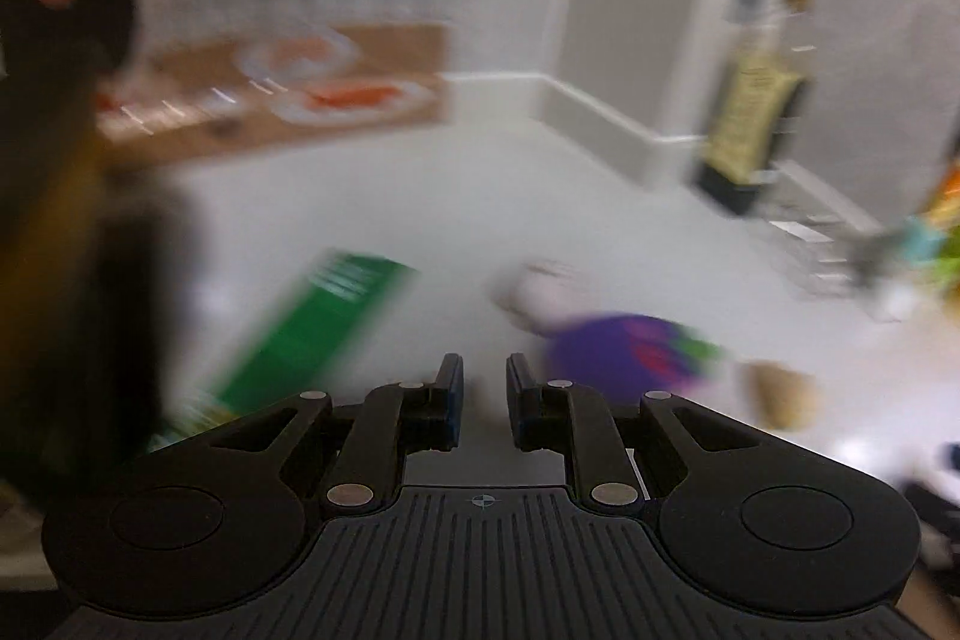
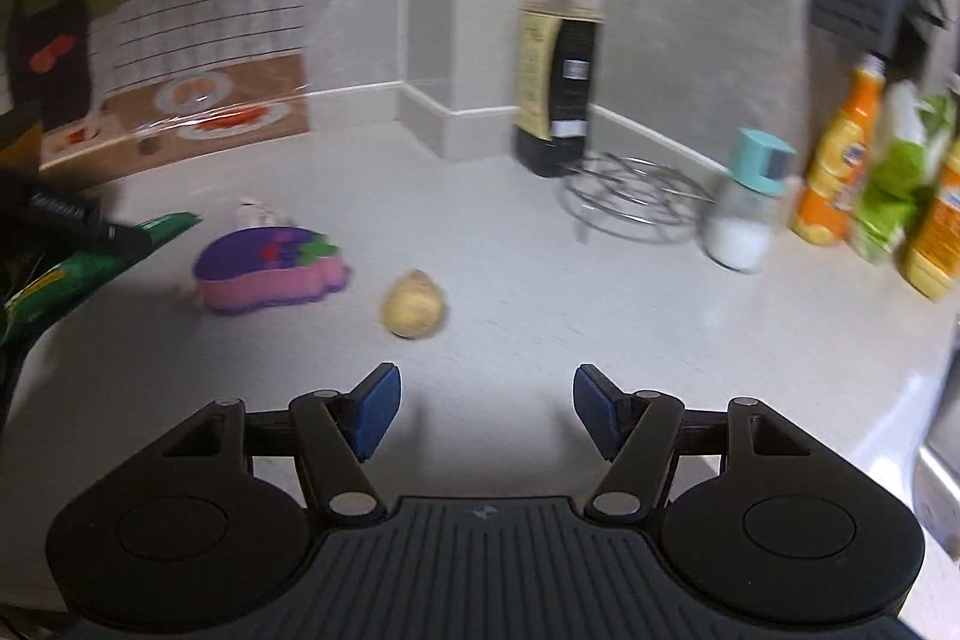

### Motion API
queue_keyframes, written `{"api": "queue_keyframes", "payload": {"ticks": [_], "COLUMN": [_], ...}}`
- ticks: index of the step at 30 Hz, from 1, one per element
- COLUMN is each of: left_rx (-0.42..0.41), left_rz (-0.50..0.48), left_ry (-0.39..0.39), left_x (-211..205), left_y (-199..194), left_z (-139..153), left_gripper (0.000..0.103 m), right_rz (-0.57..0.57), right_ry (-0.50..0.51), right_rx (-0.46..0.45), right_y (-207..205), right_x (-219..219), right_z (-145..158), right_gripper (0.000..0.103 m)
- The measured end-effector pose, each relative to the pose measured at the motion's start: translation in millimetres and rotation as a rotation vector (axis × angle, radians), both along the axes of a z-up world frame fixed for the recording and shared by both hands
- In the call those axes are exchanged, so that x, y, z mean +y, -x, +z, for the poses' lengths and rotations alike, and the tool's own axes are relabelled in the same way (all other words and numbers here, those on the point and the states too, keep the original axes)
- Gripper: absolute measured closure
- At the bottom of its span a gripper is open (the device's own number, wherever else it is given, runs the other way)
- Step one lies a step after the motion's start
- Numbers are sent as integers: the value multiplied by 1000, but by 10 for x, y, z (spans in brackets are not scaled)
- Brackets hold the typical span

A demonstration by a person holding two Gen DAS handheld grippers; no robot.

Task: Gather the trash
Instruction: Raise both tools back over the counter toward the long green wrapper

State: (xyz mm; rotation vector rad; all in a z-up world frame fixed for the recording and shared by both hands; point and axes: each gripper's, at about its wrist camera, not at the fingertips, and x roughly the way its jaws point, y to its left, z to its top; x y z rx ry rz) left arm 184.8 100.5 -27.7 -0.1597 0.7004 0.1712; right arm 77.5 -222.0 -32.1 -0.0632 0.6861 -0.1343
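White counter with green wrapper and crumpled ball; left gripper nearly clenched, empty; right gripper released, empty; hasty reach risks knocking ball away.

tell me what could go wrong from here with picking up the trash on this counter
The crumpled yellowish ball is round and could roll off if the open right gripper nudges it. The salt shaker and tall dark bottle stand near enough to be tipped. The left wrist view is blurred, so aim may be off.
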Motion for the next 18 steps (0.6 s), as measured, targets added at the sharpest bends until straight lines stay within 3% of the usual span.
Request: {"api": "queue_keyframes", "payload": {"ticks": [2, 6, 11, 14, 18], "left_rx": [61, 100, 71, 103, 157], "left_rz": [75, 136, -2, -72, -71], "left_ry": [-32, 34, 74, 103, 134], "left_x": [97, 247, 14, -70, 71], "left_y": [-124, -109, 303, 557, 817], "left_z": [-33, -78, -90, -98, -95], "left_gripper": [85, 85, 85, 85, 85], "right_rz": [27, 78, 181, 247, 283], "right_ry": [-2, -36, -74, -189, -327], "right_rx": [7, 25, 50, 88, 193], "right_y": [-66, -102, -273, -559, -1022], "right_x": [93, 189, 392, 533, 854], "right_z": [-18, -56, -42, 22, 51], "right_gripper": [38, 38, 38, 38, 38]}}
